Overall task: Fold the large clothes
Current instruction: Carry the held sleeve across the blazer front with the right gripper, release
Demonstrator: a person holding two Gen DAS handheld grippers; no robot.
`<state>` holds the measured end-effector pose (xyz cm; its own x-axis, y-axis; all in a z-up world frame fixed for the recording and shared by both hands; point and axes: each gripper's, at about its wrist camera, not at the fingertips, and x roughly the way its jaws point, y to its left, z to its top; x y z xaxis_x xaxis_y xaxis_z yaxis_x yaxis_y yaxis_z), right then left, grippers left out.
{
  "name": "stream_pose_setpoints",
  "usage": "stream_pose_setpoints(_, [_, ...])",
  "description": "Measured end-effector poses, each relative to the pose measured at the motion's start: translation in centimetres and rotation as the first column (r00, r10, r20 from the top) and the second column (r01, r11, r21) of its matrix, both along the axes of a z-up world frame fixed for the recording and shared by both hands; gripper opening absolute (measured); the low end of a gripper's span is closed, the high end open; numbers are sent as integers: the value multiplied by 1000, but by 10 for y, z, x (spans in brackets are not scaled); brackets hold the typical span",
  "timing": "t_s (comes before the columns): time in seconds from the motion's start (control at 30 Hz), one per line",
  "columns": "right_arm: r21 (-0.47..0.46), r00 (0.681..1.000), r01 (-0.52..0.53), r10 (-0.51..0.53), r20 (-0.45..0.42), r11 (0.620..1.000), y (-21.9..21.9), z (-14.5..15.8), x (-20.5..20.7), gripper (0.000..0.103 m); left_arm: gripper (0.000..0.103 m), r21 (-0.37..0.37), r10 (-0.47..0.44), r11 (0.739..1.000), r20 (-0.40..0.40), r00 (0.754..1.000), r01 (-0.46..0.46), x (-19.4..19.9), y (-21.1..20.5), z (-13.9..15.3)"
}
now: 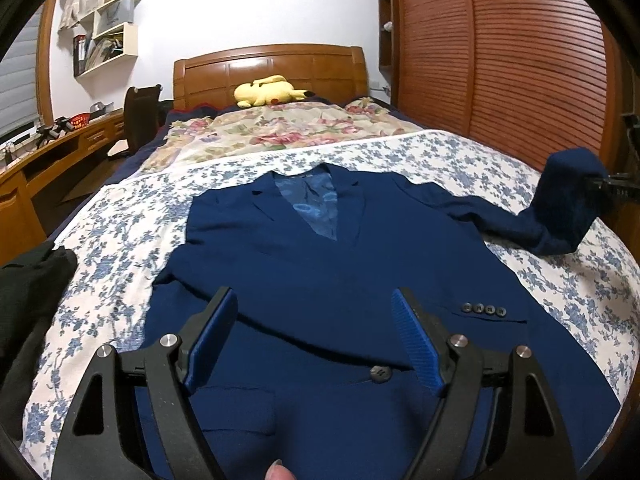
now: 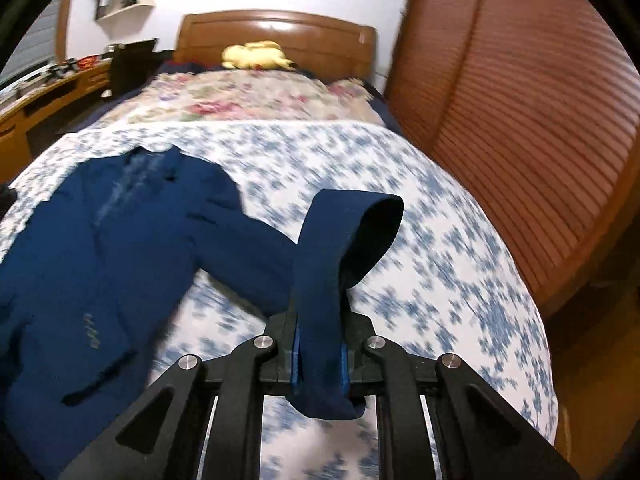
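A navy blue suit jacket lies front-up on the bed, collar toward the headboard, with one sleeve folded across its front. My left gripper hovers open over the jacket's lower front, nothing between its blue pads. The other sleeve is lifted off the bed at the right, its cuff end pinched by my right gripper. In the right wrist view my right gripper is shut on the sleeve, which loops up between the pads, while the jacket's body lies to the left.
The bed has a blue-flowered sheet, a pink-flowered quilt and a yellow plush toy by the wooden headboard. A slatted wooden wardrobe stands close on the right. A dark garment lies at the bed's left edge. A desk stands left.
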<state>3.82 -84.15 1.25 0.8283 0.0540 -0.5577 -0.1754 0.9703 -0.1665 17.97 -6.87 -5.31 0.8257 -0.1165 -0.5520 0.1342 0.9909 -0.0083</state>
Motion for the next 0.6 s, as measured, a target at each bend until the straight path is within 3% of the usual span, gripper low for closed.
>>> stream_pose_setpoints(0.13, [-17,997,-69,70,38,997,34,18,-13,13,80,-10,15,1000,8,1000,-15,-6,17,4])
stream_pose_setpoints(0.3, [-40,992,-114,116,46,993,60,20,-21,13,80,-11,30,1000,14,999,-29,-16,39,9])
stream_pose_setpoints(0.5, [-52,992,-121,122,27,991,59,14,-10,13,80,-5,47,999,20,999,-47,-26,62,11])
stream_pose_setpoints(0.6, [-55,993,-115,117,36,992,65,29,-7,13,80,-3,55,998,19,998,-55,-29,72,12])
